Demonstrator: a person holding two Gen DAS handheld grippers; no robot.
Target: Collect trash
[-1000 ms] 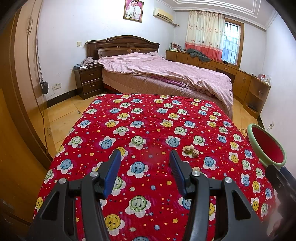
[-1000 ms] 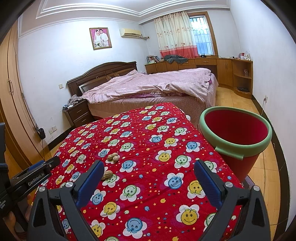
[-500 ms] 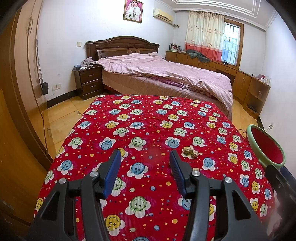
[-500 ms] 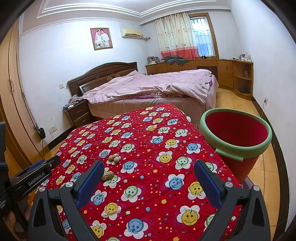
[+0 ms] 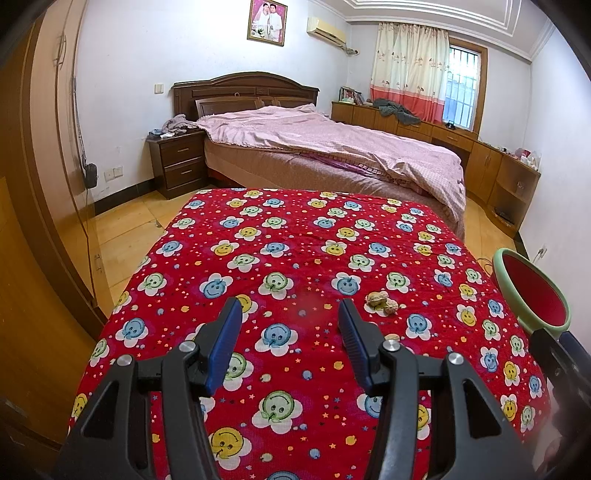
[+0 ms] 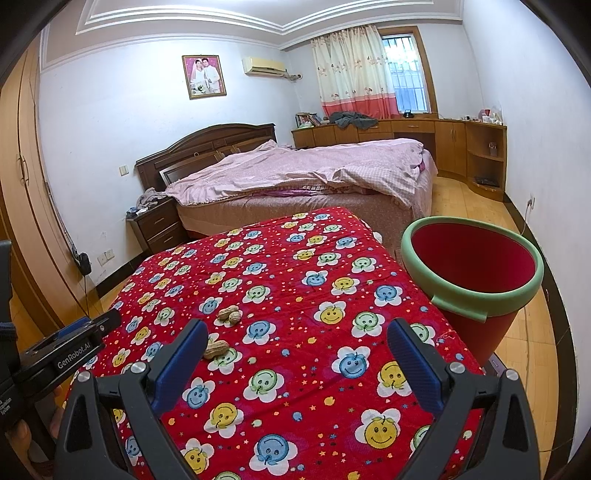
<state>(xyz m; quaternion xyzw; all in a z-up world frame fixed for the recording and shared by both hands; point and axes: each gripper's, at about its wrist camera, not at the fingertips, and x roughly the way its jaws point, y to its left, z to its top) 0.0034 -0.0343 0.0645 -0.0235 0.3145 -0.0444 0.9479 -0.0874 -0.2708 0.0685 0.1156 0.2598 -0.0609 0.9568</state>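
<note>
Left tongs point(image 5: 290, 314): jaws apart, nothing between.
Right tongs point(image 6: 297, 338): spread wide, empty.
Peanut shells point(image 6: 229, 315): on the red cloth point(image 6: 280, 280), just beyond both tongs.
Bin point(image 6: 472, 291): right of the right tongs.

soft daylight from the window point(image 6: 408, 72); sharp focus; fisheye bending, dark vignetted corners

A lived-in home bedroom is surrounding me: a dark wooden bed point(image 5: 280, 155) under a rumpled pink quilt is lying at twelve o'clock, a framed wedding portrait point(image 5: 267, 20) is hanging above its headboard, a matching nightstand point(image 5: 177, 162) is standing at ten o'clock, and floral curtains point(image 5: 410, 70) are covering the barred window at one o'clock.
</note>
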